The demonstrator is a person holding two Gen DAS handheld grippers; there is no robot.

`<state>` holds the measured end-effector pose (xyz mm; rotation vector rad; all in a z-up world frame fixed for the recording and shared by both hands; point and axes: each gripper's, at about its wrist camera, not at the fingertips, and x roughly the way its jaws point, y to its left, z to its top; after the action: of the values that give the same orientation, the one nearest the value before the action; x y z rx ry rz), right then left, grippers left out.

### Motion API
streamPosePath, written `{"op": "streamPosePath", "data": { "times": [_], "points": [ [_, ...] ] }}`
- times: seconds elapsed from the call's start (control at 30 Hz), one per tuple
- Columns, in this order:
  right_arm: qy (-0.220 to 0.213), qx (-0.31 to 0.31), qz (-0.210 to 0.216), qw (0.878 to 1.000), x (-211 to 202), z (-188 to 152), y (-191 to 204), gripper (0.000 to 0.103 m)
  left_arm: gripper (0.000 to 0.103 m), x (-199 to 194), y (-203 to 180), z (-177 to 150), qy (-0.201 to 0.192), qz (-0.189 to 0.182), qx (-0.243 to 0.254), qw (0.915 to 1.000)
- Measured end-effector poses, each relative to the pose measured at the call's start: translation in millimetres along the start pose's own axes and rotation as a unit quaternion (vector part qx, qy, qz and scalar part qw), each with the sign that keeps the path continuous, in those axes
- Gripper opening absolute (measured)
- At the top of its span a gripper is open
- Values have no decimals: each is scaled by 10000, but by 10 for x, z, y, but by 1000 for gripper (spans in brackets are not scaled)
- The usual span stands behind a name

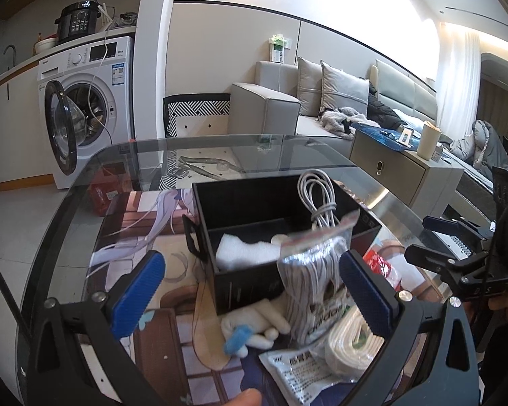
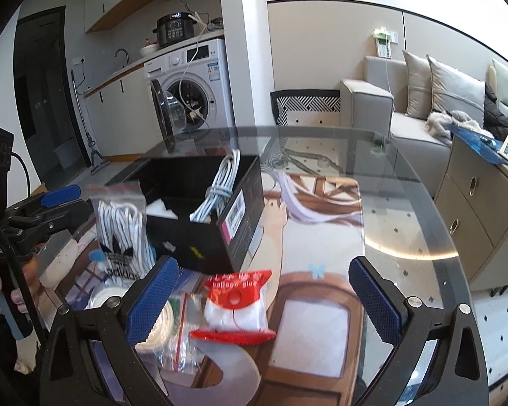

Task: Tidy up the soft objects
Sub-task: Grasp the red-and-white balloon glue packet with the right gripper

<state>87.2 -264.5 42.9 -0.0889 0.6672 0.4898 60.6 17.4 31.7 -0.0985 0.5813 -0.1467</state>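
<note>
black box [image 1: 254, 237] holds white cable [image 1: 316, 199]; left tool [image 1: 254, 291] released, right tool [image 2: 264, 299] released

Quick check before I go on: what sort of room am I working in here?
Most likely a small apartment, living area open to a kitchenette: a washing machine under the counter, a grey sofa with cushions, and the glass table you're working on.
</note>
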Motion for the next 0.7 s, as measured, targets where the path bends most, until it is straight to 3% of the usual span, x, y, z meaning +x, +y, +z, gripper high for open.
{"op": "streamPosePath", "data": {
  "times": [0.7],
  "points": [
    [441, -96, -38, 9990, 141, -137, 121, 102, 103, -46, -4, -226, 186, 154, 25, 9997]
  ]
}}
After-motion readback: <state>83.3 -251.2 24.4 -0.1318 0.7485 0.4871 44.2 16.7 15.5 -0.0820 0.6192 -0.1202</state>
